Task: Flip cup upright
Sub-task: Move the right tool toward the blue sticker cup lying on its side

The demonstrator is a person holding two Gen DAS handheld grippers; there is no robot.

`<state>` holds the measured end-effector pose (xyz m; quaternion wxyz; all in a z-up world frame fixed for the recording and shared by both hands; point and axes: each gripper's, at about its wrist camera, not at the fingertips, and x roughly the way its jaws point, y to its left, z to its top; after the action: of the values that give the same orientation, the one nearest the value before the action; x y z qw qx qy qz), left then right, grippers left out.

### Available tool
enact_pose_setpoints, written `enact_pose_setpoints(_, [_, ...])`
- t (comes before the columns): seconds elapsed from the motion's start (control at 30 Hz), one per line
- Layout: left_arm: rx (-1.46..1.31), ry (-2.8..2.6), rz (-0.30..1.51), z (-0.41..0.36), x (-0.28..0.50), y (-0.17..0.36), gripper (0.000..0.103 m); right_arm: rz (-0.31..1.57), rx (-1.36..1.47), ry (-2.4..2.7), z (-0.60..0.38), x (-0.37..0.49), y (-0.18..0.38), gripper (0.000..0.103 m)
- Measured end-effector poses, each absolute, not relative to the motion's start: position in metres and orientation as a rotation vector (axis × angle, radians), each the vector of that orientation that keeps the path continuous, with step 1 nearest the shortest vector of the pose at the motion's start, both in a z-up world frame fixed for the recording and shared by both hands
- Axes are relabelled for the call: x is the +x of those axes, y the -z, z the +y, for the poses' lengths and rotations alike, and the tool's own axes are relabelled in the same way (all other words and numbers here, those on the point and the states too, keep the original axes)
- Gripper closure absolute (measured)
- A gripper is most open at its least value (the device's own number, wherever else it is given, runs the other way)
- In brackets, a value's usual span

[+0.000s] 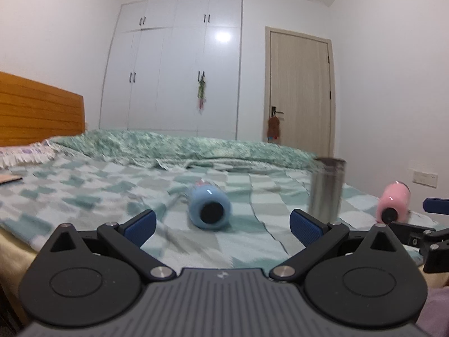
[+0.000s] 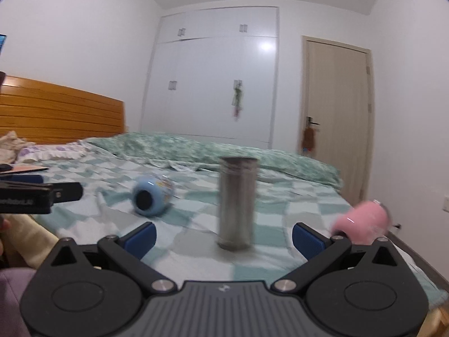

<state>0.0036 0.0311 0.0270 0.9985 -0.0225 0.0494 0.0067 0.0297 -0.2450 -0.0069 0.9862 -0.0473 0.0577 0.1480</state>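
A blue cup (image 1: 210, 207) lies on its side on the checked bedspread, its dark base toward me; it also shows in the right wrist view (image 2: 150, 198). A steel cup (image 2: 237, 202) stands upright in the middle; it shows in the left wrist view (image 1: 327, 189) too. A pink cup (image 2: 363, 223) lies on its side at the right, also in the left wrist view (image 1: 393, 206). My left gripper (image 1: 221, 226) is open and empty, just short of the blue cup. My right gripper (image 2: 224, 237) is open and empty, just short of the steel cup.
The bed (image 1: 84, 185) has a rumpled green quilt (image 1: 182, 146) at the back and a wooden headboard (image 1: 36, 109) at the left. A white wardrobe (image 1: 174, 64) and a door (image 1: 300, 92) stand behind. A flat book (image 2: 25, 168) lies near the pillow.
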Motion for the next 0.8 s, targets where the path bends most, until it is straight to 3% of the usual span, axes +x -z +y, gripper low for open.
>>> enact_pose_setpoints(0.27, [-0.048,-0.043,0.085,0.088,0.034,-0.048,0.000,0.111,-0.123,-0.429,-0.178,0.074,-0.027,0.000])
enact_pose_setpoints(0.8, [-0.018,-0.001,0.189,0.162,0.134,-0.052,0.000,0.312,-0.128,-0.488,-0.073,0.207,-0.055,0.000])
